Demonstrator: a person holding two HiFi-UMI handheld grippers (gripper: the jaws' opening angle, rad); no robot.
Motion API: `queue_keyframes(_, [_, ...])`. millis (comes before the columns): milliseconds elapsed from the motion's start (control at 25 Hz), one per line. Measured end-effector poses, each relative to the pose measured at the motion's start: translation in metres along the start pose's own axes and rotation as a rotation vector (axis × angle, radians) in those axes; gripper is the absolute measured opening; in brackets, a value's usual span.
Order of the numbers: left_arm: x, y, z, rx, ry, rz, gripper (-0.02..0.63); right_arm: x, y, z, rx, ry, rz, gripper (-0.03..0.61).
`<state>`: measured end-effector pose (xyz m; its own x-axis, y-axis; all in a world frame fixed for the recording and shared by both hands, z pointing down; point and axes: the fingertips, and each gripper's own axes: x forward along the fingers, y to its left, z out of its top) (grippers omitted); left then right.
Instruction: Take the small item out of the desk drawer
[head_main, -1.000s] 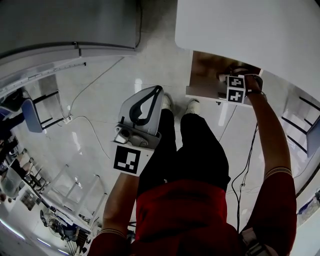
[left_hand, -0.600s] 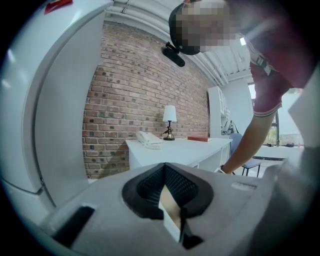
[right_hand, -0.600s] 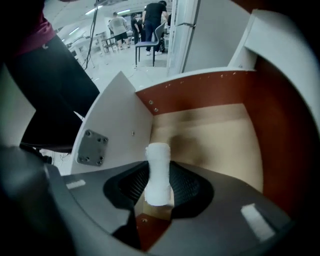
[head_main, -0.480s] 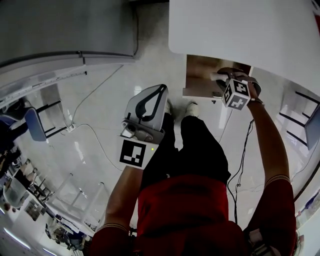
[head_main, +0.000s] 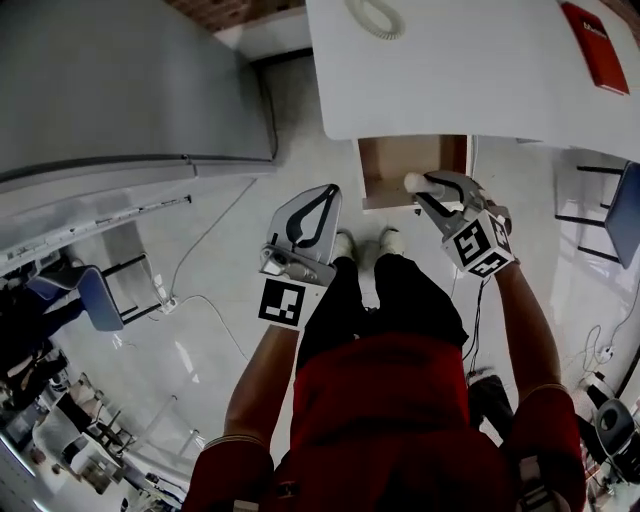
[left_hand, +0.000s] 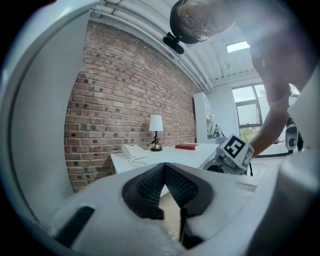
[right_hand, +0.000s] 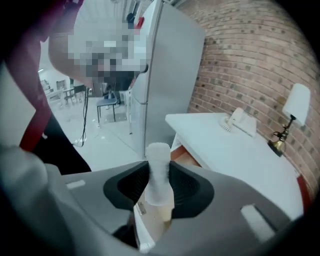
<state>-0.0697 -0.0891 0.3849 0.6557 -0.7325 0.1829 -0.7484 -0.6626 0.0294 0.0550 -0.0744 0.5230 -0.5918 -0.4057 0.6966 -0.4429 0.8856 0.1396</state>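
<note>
My right gripper (head_main: 428, 186) (right_hand: 161, 186) pinches a small frosted-white plastic cylinder (head_main: 413, 181) (right_hand: 158, 160), its dark ribbed pads pressed on either side so that the rounded top stands clear above the jaws. From the head view the cylinder shows against the near edge of an open drawer with a brown wooden inside (head_main: 400, 160), pulled out from under a white rectangular desk (head_main: 470, 80) (right_hand: 235, 150). My left gripper (head_main: 328, 190) (left_hand: 163, 167) is held well apart to the left with its jaws pressed together at the tips on nothing. On the desk's far side sit a white corded telephone (head_main: 375, 15) (left_hand: 132, 151) (right_hand: 240, 121), a flat red book (head_main: 590, 35) (left_hand: 189, 146) and a small lamp with a white shade (left_hand: 156, 131) (right_hand: 295, 107), backed by a red brick wall (left_hand: 120, 100). A tall grey metal cabinet (head_main: 130, 80) (right_hand: 170, 75) stands left of the desk on a glossy white floor (head_main: 230, 300)
</note>
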Motion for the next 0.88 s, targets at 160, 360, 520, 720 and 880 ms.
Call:
queue_keyframes(160, [-0.001, -0.003, 0.027, 0.018, -0.038, -0.036, 0.005, -0.043, -0.005, 0.049, 0.143, -0.155, -0.094, 0.143])
queue_keyframes(360, [-0.008, -0.014, 0.06, 0.019, -0.083, -0.072, 0.005, -0.094, -0.004, 0.099, 0.257, -0.337, -0.17, 0.143])
queue_keyframes(520, [-0.012, -0.024, 0.084, 0.025, -0.126, -0.114, 0.005, -0.13, -0.01, 0.131, 0.321, -0.469, -0.268, 0.143])
queue_keyframes(720, [-0.022, -0.037, 0.106, 0.015, -0.169, -0.151, 0.005, -0.174, -0.008, 0.15, 0.458, -0.611, -0.345, 0.143])
queue_keyframes(880, [-0.025, -0.045, 0.12, 0.048, -0.193, -0.188, 0.005, -0.202, -0.004, 0.159, 0.544, -0.729, -0.367, 0.143])
